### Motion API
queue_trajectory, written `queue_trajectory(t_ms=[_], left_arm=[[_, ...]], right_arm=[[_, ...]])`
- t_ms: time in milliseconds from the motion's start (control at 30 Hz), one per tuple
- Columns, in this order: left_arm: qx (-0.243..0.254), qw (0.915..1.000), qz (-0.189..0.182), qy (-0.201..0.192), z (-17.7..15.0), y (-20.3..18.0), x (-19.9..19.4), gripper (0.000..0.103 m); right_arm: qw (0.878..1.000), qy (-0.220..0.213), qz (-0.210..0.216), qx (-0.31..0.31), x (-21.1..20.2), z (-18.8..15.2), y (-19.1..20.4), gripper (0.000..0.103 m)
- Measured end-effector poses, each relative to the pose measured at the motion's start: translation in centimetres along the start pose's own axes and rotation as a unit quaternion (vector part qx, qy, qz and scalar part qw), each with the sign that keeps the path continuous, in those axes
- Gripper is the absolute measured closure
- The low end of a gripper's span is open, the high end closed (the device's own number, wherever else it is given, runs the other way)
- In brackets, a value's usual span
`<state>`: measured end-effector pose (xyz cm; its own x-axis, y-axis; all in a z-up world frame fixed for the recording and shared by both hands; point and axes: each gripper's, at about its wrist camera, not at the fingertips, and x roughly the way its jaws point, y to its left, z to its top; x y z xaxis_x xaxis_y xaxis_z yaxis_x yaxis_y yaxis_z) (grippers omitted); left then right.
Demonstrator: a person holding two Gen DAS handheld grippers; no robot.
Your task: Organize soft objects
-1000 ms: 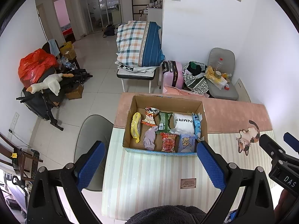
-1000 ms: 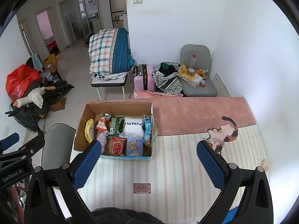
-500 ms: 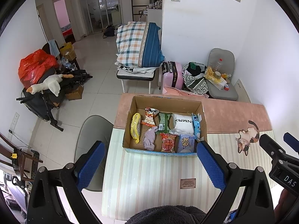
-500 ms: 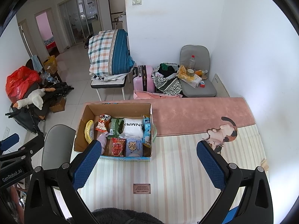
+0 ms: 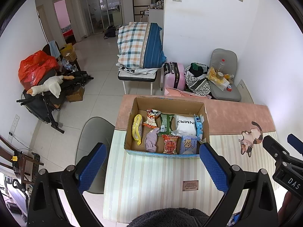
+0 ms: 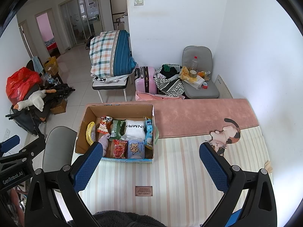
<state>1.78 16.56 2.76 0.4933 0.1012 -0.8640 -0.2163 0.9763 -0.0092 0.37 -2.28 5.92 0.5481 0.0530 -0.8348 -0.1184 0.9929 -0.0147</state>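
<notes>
Box (image 5: 132,143) of soft packets on a striped mat (image 5: 151,179), both grippers spread wide and empty above it.

Left gripper (image 5: 151,167) frames the box, showing all the purple cloth (image 5: 151,140) inside; right gripper (image 6: 149,167) sits farther right, one finger (image 6: 86,168) covering part of that cloth, and shows more of the cat print (image 6: 225,137).

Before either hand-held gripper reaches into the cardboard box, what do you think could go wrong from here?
1. The items are packed tightly: closing on the lilac cloth may also pinch the red snack packet beside it.
2. The cardboard box sits near the table's left edge, so a push could slide it off.
3. Both the left hand-held gripper and the right hand-held gripper are open and close together; they might collide.
</notes>
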Motion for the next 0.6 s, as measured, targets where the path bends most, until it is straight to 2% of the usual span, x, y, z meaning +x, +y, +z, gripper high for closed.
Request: queue_trajectory(t_ms=[600], left_arm=[[0.002, 1.0000, -0.002, 0.003, 0.34, 0.09, -0.19, 0.002]], right_arm=[[1.000, 0.009, 0.004, -0.002, 0.11, -0.42, 0.32, 0.000]])
